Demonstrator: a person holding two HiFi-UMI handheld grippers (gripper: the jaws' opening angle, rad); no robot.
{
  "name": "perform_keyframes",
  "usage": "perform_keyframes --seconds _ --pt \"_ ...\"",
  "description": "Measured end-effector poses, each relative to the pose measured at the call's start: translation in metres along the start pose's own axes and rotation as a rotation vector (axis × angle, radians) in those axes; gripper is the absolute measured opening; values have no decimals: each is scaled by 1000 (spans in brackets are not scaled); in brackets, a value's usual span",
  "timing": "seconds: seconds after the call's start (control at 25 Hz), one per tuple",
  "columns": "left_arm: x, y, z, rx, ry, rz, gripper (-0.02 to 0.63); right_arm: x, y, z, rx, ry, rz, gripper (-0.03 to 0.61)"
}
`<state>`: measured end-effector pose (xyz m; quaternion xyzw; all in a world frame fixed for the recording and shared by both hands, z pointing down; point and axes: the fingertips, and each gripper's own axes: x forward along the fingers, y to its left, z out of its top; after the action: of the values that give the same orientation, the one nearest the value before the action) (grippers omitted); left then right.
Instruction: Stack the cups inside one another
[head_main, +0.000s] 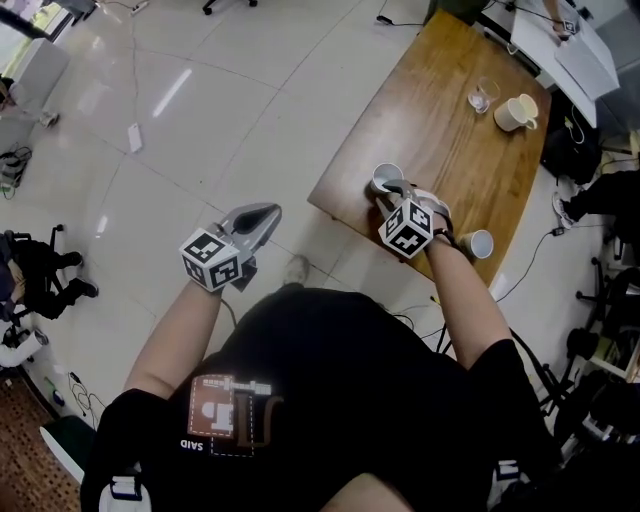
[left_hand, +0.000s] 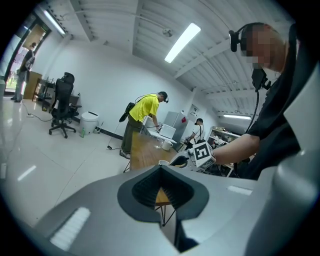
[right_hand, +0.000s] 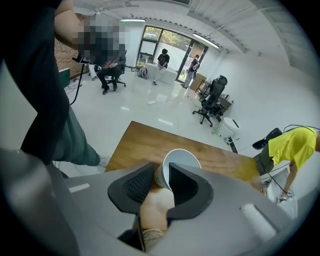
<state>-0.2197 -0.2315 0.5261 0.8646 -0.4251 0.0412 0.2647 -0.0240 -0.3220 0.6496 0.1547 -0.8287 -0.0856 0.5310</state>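
Short white lettering (head_main: 193, 443) on black shirt (head_main: 330, 380), lower left of head view, under orange-and-white chest patch (head_main: 228, 408): not reliably legible. Square black-and-white markers on cubes of left gripper (head_main: 266, 213) and right gripper (head_main: 393, 190): patterns only, no characters. Nothing else readable.

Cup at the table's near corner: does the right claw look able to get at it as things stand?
Likely yes: the right claw is at the cup, its wall between the open jaws, and nothing else on the table crowds it.
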Motion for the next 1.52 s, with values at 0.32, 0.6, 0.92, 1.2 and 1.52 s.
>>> perform_keyframes --seconds 0.32,0.6,0.92,1.2,1.52 --pt "-1 -3 -2 3 8 -10 2 1 5 -1 -14 1 9 29" --pt "7 -15 5 12 2 -39 2 -38 -2 14 29 -80 1 26" --pt "39 -44 15 41 -7 -125 2 -111 -18 4 85 -144 -57 26" --pt "70 -78 22 67 -8 -207 2 -157 -11 -36 119 -107 -66 26" --pt "90 -105 18 75 11 -240 2 -163 -4 -89 169 -48 -68 26"
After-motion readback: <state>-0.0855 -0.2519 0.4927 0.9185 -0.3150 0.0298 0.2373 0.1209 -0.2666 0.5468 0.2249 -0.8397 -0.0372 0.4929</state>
